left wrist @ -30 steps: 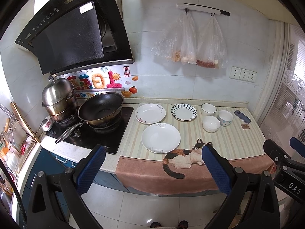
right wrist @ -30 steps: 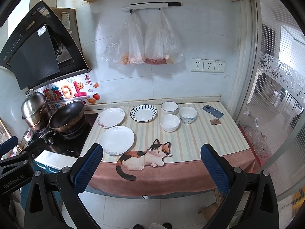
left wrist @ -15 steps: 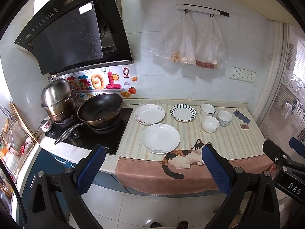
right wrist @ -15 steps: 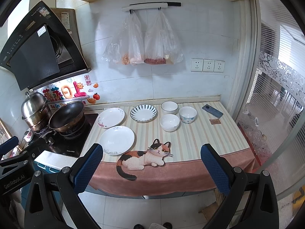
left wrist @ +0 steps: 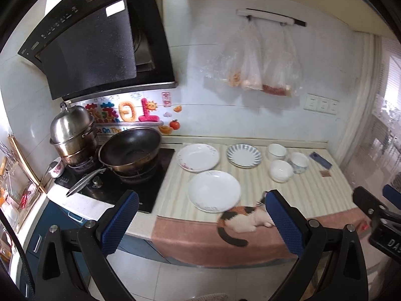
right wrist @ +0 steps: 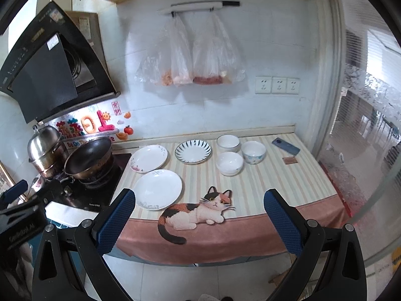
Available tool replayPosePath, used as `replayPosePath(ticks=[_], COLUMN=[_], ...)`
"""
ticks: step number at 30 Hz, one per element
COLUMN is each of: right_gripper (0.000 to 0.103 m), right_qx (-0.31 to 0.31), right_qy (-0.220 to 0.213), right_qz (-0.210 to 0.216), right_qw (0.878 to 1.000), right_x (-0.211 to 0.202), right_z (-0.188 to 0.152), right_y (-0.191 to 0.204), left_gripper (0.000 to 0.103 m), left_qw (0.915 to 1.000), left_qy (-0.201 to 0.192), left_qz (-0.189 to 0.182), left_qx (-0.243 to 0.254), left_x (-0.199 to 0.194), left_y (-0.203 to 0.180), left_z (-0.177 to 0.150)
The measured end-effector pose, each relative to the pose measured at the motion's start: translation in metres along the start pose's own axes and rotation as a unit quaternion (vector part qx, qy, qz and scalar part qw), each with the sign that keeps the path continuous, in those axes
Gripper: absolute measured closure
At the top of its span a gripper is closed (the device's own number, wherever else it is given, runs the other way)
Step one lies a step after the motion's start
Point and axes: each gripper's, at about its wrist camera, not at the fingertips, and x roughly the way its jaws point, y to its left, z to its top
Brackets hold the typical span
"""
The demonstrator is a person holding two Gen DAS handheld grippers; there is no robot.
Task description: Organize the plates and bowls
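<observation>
Three plates and three bowls are lying separately on the striped cloth of the desk (right wrist: 288,183), none stacked: a plain white plate (right wrist: 158,189) is sitting nearest the front edge; a floral plate (right wrist: 148,158) is lying behind it, just beside the hob; a blue-striped plate (right wrist: 193,151) is resting to its right; three bowls are clustering further right, a white bowl (right wrist: 229,163) in front, a second white bowl (right wrist: 228,143) behind it and a patterned bowl (right wrist: 253,152) alongside. All appear to be glazed ceramic, so I am judging them stiff, fairly heavy, slick and liable to chip or crack if knocked together; each plate is offering only its thin raised rim as a hold, the bowls their upright walls, pinched across the lip. The left gripper (left wrist: 200,219) is hanging spread wide and empty, short of the desk; the right gripper (right wrist: 199,217) is likewise spread wide, holding nothing. A wok (right wrist: 88,159) and a steel pot (right wrist: 46,148) are standing on the hob to the left; a phone (right wrist: 285,146) is lying near the far right corner, well apart from the crockery.
</observation>
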Motion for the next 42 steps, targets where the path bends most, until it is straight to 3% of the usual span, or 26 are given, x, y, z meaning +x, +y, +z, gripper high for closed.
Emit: replayPosePath(ticks=[5, 11, 17, 24, 25, 28, 31, 33, 36, 38, 42], right_gripper=[0.000, 0.000, 0.000, 0.004, 0.005, 0.015, 0.033, 0.050, 0.074, 0.081, 0.089], right_qx=[0.002, -0.020, -0.015, -0.017, -0.014, -0.008, 0.000, 0.006, 0.009, 0.008, 0.016], right_qy=[0.062, 0.143, 0.240, 0.324, 0.338, 0.368, 0.398, 0.415, 0.427, 0.430, 0.429], right_qz=[0.026, 0.057, 0.114, 0.148, 0.158, 0.176, 0.200, 0.217, 0.231, 0.235, 0.246], right_qw=[0.998, 0.988, 0.964, 0.934, 0.928, 0.913, 0.895, 0.883, 0.874, 0.872, 0.869], right_x=[0.076, 0.207, 0.349, 0.490, 0.510, 0.550, 0.579, 0.593, 0.602, 0.603, 0.607], right_z=[0.003, 0.001, -0.001, -0.015, -0.020, -0.029, -0.040, -0.048, -0.055, -0.058, -0.059], right_y=[0.008, 0.021, 0.024, 0.036, 0.038, 0.042, 0.050, 0.055, 0.061, 0.064, 0.061], left_gripper=[0.000, 0.000, 0.000, 0.003, 0.009, 0.015, 0.029, 0.036, 0.050, 0.061, 0.061], left_qw=[0.9995, 0.9961, 0.9871, 0.9731, 0.9698, 0.9572, 0.9473, 0.9394, 0.9306, 0.9274, 0.9315], left_qy=[0.016, 0.072, 0.146, 0.226, 0.240, 0.286, 0.317, 0.339, 0.361, 0.368, 0.357], left_qz=[0.021, 0.044, 0.063, 0.037, 0.033, 0.011, 0.001, -0.009, -0.025, -0.033, -0.019], left_qx=[-0.015, -0.024, -0.020, -0.027, -0.030, -0.042, -0.047, -0.049, -0.056, -0.061, -0.066], left_x=[0.057, 0.153, 0.265, 0.389, 0.403, 0.443, 0.469, 0.482, 0.496, 0.502, 0.495], left_y=[0.021, 0.040, 0.043, 0.047, 0.047, 0.051, 0.051, 0.051, 0.051, 0.050, 0.050], left_z=[0.006, 0.009, 0.002, -0.013, -0.017, -0.033, -0.045, -0.054, -0.064, -0.068, -0.072])
